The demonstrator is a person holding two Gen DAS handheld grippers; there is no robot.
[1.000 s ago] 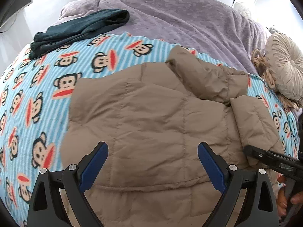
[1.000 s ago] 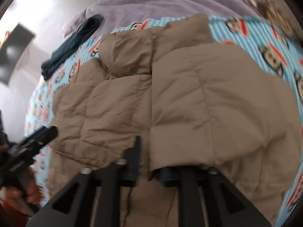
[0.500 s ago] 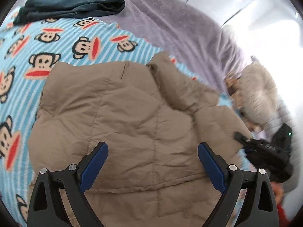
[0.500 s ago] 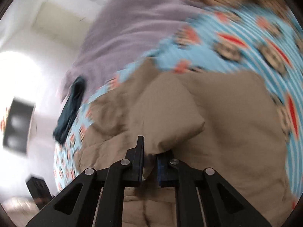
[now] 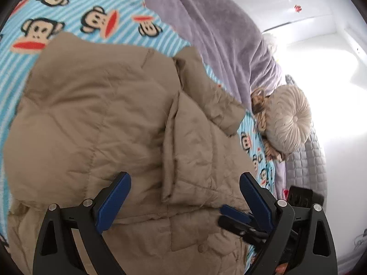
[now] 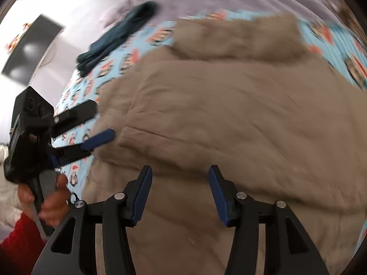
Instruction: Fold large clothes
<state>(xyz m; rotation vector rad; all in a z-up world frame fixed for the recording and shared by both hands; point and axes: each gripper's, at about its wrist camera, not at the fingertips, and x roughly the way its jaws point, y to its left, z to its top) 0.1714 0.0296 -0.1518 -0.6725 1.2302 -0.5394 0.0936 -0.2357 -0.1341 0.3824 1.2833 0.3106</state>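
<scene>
A tan quilted puffer jacket [image 5: 110, 119] lies on the bed, its right sleeve folded inward over the body [image 5: 190, 151]. It also fills the right wrist view [image 6: 229, 114]. My left gripper [image 5: 183, 188] is open and empty, hovering over the jacket's lower part. It shows from the side in the right wrist view [image 6: 101, 123], at the jacket's left edge. My right gripper [image 6: 180, 181] is open and empty just above the jacket. Its fingertips [image 5: 231, 210] show at the jacket's right side in the left wrist view.
The jacket rests on a light-blue monkey-print blanket [image 5: 68, 18] over a lilac bedspread [image 5: 206, 23]. A dark teal garment [image 6: 114, 39] lies folded at the far side. A round beige cushion [image 5: 289, 119] sits at the right, beside a small plush toy.
My right gripper was shut on the jacket's sleeve and carried it over the body; it has now let go and opened. My left gripper stayed open and swung its view rightward.
</scene>
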